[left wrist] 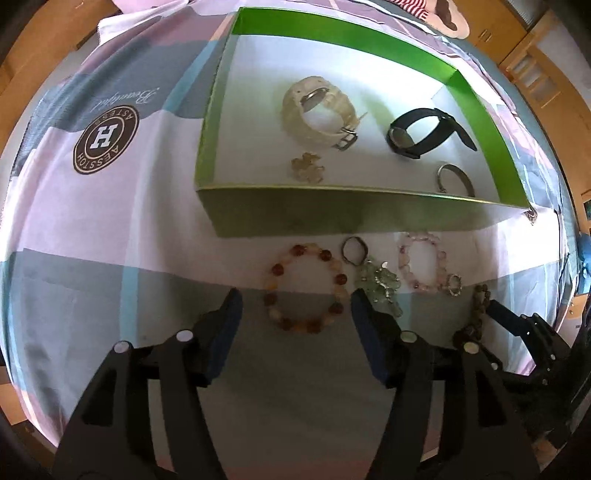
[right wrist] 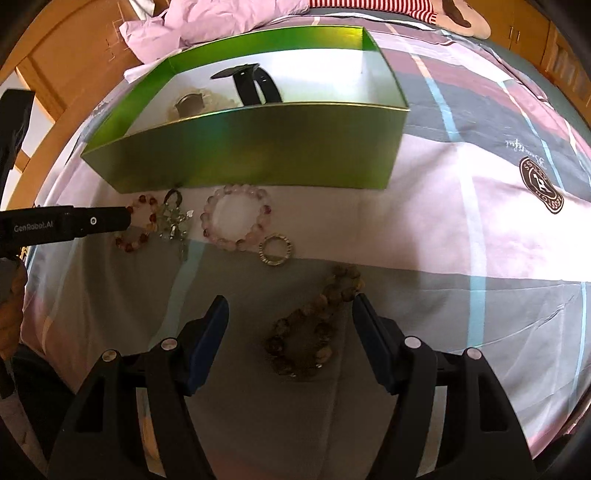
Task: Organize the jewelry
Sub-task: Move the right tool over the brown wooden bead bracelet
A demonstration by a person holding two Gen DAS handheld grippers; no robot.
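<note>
A green box [left wrist: 332, 210] [right wrist: 258, 147] stands on the bedsheet. In it lie a cream watch [left wrist: 317, 110], a black watch [left wrist: 424, 133] [right wrist: 255, 86], a small clear charm [left wrist: 306, 168] and a metal ring [left wrist: 456, 179]. In front of it lie an amber bead bracelet [left wrist: 306, 288] [right wrist: 136, 225], a green crystal charm with a ring [left wrist: 376, 284] [right wrist: 173, 221], a pink bead bracelet [left wrist: 424, 266] [right wrist: 236, 218], a small silver ring [left wrist: 454, 284] [right wrist: 275, 249] and a dark brown bead bracelet [left wrist: 474, 317] [right wrist: 310, 332]. My left gripper [left wrist: 295, 306] is open around the amber bracelet. My right gripper [right wrist: 290, 314] is open around the brown bracelet.
The patterned sheet has a round brown logo [left wrist: 105, 138] [right wrist: 541, 184]. Rumpled pink bedding [right wrist: 207, 26] and a plush toy [right wrist: 454, 14] lie behind the box. Wooden furniture [left wrist: 532, 62] surrounds the bed.
</note>
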